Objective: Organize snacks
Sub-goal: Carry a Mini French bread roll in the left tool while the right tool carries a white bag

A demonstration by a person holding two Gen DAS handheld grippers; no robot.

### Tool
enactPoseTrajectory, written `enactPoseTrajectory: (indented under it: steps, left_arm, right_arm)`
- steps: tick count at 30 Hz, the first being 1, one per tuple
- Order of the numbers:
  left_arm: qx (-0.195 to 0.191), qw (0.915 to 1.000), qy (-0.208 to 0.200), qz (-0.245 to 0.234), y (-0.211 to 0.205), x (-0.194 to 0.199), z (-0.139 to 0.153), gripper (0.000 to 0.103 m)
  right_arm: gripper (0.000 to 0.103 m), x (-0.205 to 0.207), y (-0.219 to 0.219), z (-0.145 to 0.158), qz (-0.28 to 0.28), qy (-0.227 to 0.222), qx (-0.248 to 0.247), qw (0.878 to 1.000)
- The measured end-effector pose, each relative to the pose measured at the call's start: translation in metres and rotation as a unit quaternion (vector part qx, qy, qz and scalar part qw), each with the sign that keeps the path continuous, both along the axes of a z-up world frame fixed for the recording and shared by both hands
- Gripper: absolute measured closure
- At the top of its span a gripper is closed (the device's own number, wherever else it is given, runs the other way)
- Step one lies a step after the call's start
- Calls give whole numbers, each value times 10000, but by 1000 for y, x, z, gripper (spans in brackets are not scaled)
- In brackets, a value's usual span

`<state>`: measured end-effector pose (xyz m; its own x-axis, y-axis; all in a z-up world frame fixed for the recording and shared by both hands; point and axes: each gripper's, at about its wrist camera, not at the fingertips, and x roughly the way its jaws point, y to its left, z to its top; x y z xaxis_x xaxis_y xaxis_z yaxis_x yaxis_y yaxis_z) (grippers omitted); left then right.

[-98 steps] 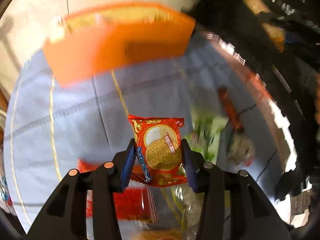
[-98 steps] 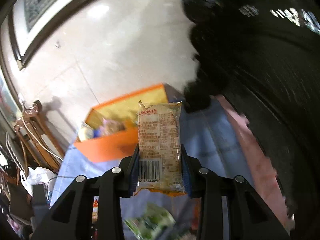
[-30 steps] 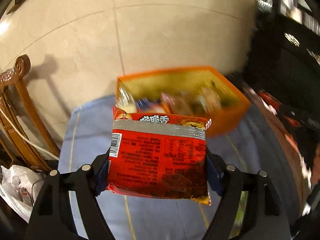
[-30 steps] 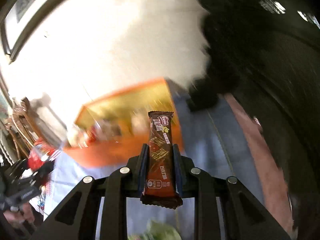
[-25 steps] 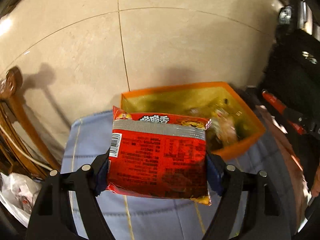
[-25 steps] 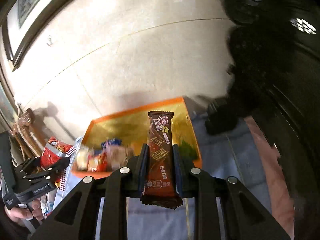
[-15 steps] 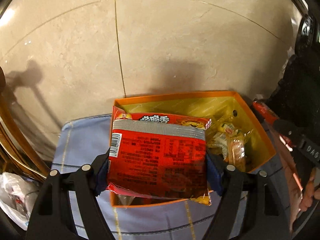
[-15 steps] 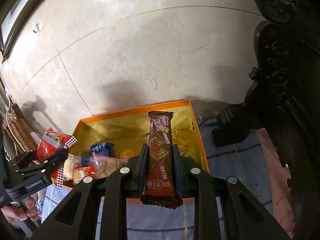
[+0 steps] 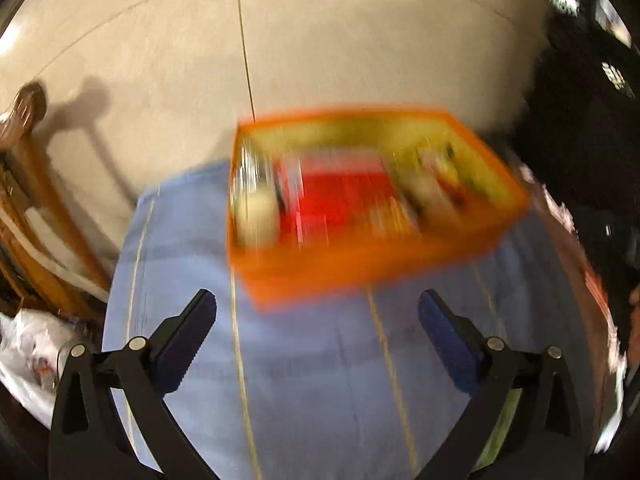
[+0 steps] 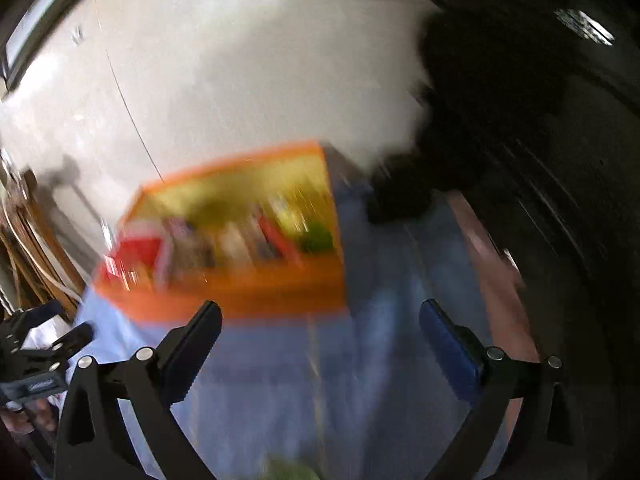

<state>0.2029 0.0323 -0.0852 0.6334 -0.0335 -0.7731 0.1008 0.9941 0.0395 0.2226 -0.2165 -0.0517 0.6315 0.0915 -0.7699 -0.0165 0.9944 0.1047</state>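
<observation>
Both views are heavily motion-blurred; I note only what I can resolve.

Left gripper (image 9: 318, 316): jaws spread wide, nothing between them. I see bare blue cloth (image 9: 312, 380) on the counter through the gap. Blue pads (image 9: 450, 344) on the inner finger faces are clear of any object.

Right gripper (image 10: 320, 318): jaws likewise wide apart and empty, the same blue cloth (image 10: 304, 368) showing between them.

Orange box (image 9: 360, 268) sits on the cloth ahead of the left gripper, near the far edge of the counter against the pale tiled wall (image 9: 320, 40). Its inside is yellow. From the right wrist view the orange box (image 10: 248, 292) lies ahead and slightly to the left.

Snacks are inside the box. A red packet (image 9: 344, 200) lies near the middle in the left view; in the right view the red packet (image 10: 136, 252) shows at the box's left end. Other wrappers fill the rest of the box, but I cannot tell them apart through the blur.

The left gripper (image 10: 44, 352) is visible at the left edge of the right wrist view, beside the near left corner of the box.

A green wrapper (image 10: 288, 472) sits at the bottom edge of the right view, on the cloth, outside the box. Wooden furniture (image 9: 36, 216) stands left of the counter.
</observation>
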Motion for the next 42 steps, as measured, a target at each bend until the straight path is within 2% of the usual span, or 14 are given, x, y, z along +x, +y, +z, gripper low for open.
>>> enactPoseTrajectory:
  steps: [5, 9, 13, 16, 17, 18, 19, 20, 24, 27, 30, 33, 37, 42]
  left_arm:
    - [-39, 9982, 499, -337, -8, -112, -50, 4]
    - [-213, 9886, 925, -1166, -25, -186, -87, 4]
    - [149, 9800, 981, -1728, -47, -215, -116, 4]
    - [-32, 9790, 1417, -1465, -51, -214, -147, 4]
    - [58, 9834, 1117, -1427, -54, -219, -147, 6]
    - [166, 9848, 985, -1420, -59, -223, -148, 10]
    - [179, 9870, 887, -1328, -63, -227, -147, 21]
    - [115, 9882, 889, -1240, -64, -230, -143, 27]
    - [-514, 9857, 1142, -1130, -61, -231, -129, 29]
    - [-311, 9901, 953, -979, -59, -241, -113, 29]
    - [-551, 9915, 880, -782, -50, -251, -88, 29]
    - [-719, 9930, 636, -689, -39, -250, -50, 29]
    - [-763, 9944, 156, -709, -38, -198, -12, 29]
    - [-376, 9987, -302, 162, -23, -95, 26, 29]
  right_arm:
    - [4, -95, -15, -61, -360, 721, -321, 9962]
    - [4, -134, -11, -103, 23, 1000, -605, 9931]
    - [4, -151, -5, -126, 558, 734, -1133, 9893]
    - [4, -152, -5, -140, 782, 622, -1008, 9899]
    - [4, -152, -7, -144, 718, 608, -909, 9914]
    - [18, -152, -9, -146, 612, 621, -745, 9934]
    - [32, -151, -10, -146, 521, 690, -602, 9944]
    - [35, -151, -11, -144, 418, 730, -492, 9952]
    - [51, -153, -4, -138, 438, 1063, -504, 9921]
    - [51, -163, -13, -125, 123, 1134, -295, 9930]
    - [51, -167, -37, -110, -558, 1266, 679, 9881]
    - [51, -166, -32, -76, -479, 896, 565, 9932]
    - [51, -133, -25, -28, -381, 244, 809, 9957]
    - [51, -69, -5, 13, -326, -375, 985, 9939]
